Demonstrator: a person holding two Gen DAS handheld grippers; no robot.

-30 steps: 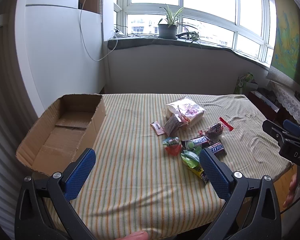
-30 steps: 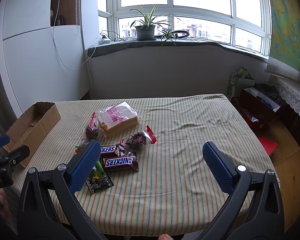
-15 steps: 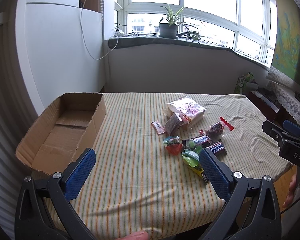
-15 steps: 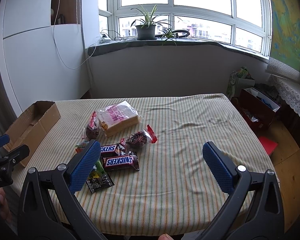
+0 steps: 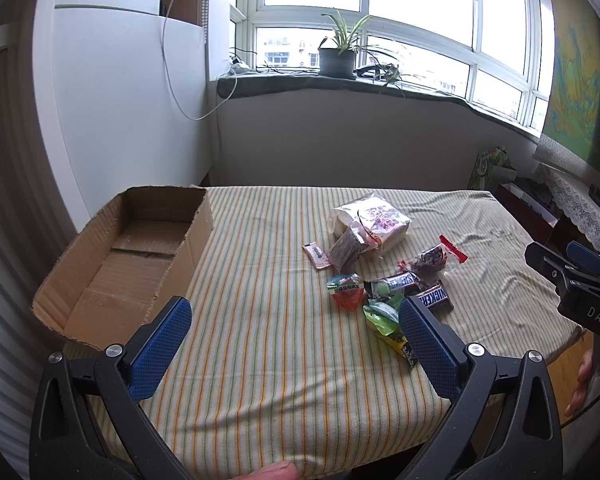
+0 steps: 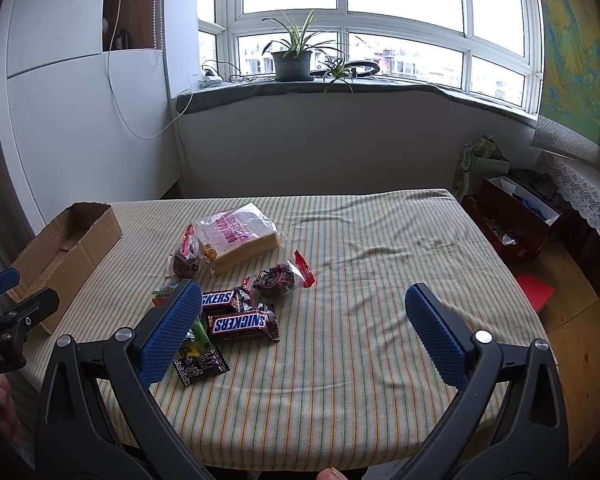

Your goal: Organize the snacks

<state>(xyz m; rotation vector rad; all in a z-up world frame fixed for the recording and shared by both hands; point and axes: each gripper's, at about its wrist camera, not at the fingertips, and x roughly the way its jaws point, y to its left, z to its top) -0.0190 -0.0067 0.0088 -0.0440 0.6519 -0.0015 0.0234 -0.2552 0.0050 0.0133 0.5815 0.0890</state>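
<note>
Left tongs [image 5: 294,344], right tongs [image 6: 302,328] agape, empty; crinkly snacks [image 6: 240,322], corrugated box [image 5: 112,264].

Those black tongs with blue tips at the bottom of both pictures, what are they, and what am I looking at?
They are hand-held grippers, one in each of a person's hands; no robot arm is there. Each picture comes from a camera on one gripper, looking out between its fingers. The left gripper and right gripper are both open and hold nothing. Ahead is a table under a striped cloth. On it lie a cardboard box with nothing visible inside, and loose snacks: Snickers bars, a bread bag and small sweets.
</note>
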